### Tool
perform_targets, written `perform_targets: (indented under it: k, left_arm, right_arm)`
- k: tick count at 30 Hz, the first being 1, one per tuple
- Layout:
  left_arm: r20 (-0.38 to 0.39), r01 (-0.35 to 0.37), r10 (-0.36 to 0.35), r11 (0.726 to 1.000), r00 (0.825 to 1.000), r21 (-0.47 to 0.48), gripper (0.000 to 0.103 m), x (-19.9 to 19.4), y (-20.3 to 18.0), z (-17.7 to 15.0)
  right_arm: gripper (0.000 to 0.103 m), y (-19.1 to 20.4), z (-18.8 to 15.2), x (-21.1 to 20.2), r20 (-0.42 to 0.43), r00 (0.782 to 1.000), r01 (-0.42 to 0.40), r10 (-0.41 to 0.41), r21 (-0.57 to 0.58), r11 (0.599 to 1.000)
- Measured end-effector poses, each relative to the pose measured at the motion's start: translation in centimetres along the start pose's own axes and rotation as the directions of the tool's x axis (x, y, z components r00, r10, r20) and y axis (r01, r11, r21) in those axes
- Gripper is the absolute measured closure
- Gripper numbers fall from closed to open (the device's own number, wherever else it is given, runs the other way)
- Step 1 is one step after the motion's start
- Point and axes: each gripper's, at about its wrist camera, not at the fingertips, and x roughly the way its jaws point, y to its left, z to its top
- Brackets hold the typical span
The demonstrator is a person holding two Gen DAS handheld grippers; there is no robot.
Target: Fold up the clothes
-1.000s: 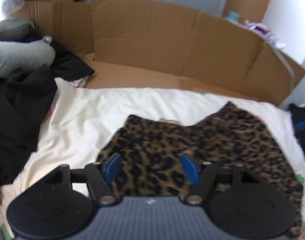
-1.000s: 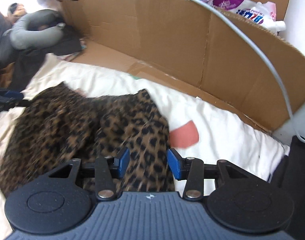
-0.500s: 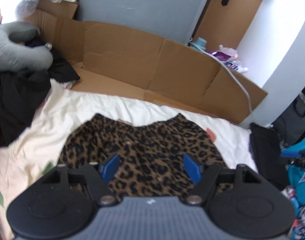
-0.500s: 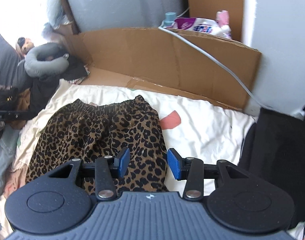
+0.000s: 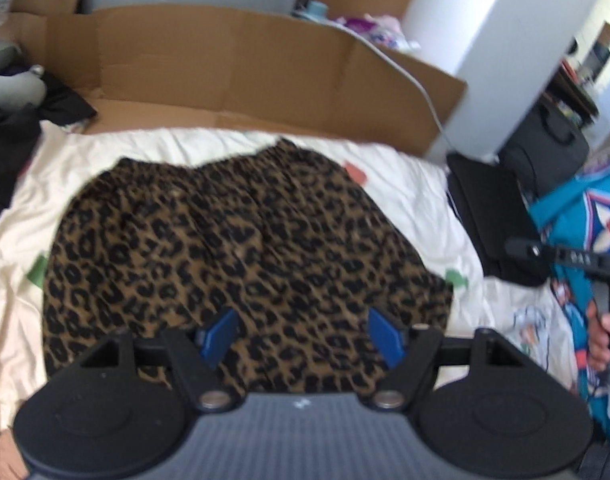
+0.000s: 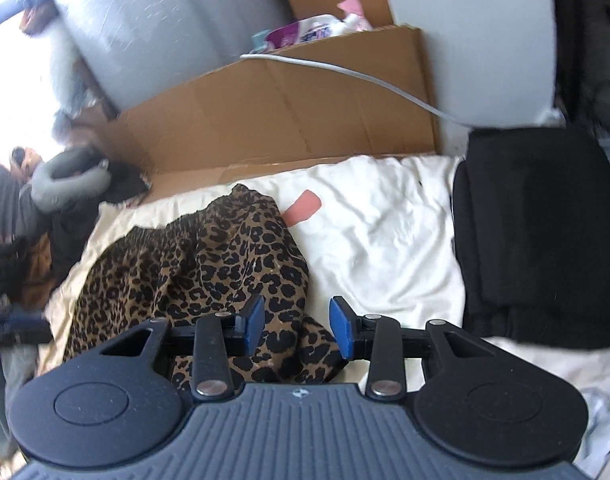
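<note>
1 leopard-print garment (image 5: pixel 233 248) lies spread on a white sheet (image 6: pixel 385 232), directly ahead of the left gripper (image 5: pixel 301 336), whose fingers gape wide, holding nothing. The right gripper (image 6: pixel 297 326), likewise open and empty, hovers over its right edge. Beyond stand 1 cardboard panel (image 5: pixel 233 68) and, apparently, 1 black bag (image 6: pixel 537 240) to the right.

Two wrist views, both facing the cardboard (image 5: pixel 241 64) wall.
Left: high over the leopard skirt (image 5: pixel 233 248), centred. Right: lower, nearer, skirt (image 6: pixel 193 276) lower left. Shared: skirt, white sheet (image 6: pixel 385 232), cardboard.
</note>
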Motion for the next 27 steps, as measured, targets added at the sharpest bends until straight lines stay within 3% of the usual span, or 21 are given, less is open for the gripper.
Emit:
perform_targets:
  k: [3,5,13,17,20,23,24,26,27]
  left_arm:
    - [-0.016,0.020,-0.020,0.999,1.000,0.025,0.028,0.8,-0.9,-1.5]
    - [-0.039,0.032,-0.031,0.999,0.999,0.024,0.028,1.6,-1.2,-2.6]
    - [-0.171,0.055,-0.053,0.998,0.984,0.011,0.030,5.0,-1.4,-6.7]
    - [-0.211,0.050,-0.042,0.998,0.977,0.030,0.030,6.2,-1.8,-8.0]
    - [-0.240,0.020,0.005,0.995,0.971,0.102,0.034,6.9,-2.4,-8.7]
    - [-0.250,-0.010,0.040,0.993,0.968,0.120,0.045,7.4,-2.3,-9.0]
    - [-0.251,-0.019,0.049,0.993,0.967,0.119,0.054,7.5,-2.2,-9.0]
    - [-0.248,-0.032,0.063,0.992,0.967,0.126,0.063,7.6,-2.2,-9.1]
    - [-0.245,-0.035,0.066,0.991,0.967,0.129,0.072,7.5,-2.2,-9.1]
  right_arm:
    - [0.061,-1.1,-1.8,0.9,0.007,1.000,-0.003,0.003,0.064,0.998]
    - [0.069,-1.8,-2.8,1.9,-0.008,1.000,-0.009,0.010,0.099,0.995]
    - [0.069,-3.5,-5.0,6.5,-0.032,0.999,0.009,-0.004,0.167,0.986]
    - [0.069,-4.3,-4.9,8.5,-0.046,0.999,-0.017,0.025,0.170,0.985]
    - [0.068,-4.5,-4.8,10.2,-0.082,0.996,-0.013,0.027,0.165,0.986]
    - [0.068,-4.6,-4.7,11.4,-0.109,0.994,-0.004,0.020,0.151,0.989]
    - [0.068,-4.6,-4.7,11.7,-0.117,0.993,-0.005,0.023,0.148,0.989]
    - [0.068,-4.8,-4.7,12.0,-0.124,0.992,-0.009,0.028,0.150,0.989]
    - [0.073,-4.8,-4.7,12.1,-0.126,0.992,-0.011,0.030,0.150,0.989]
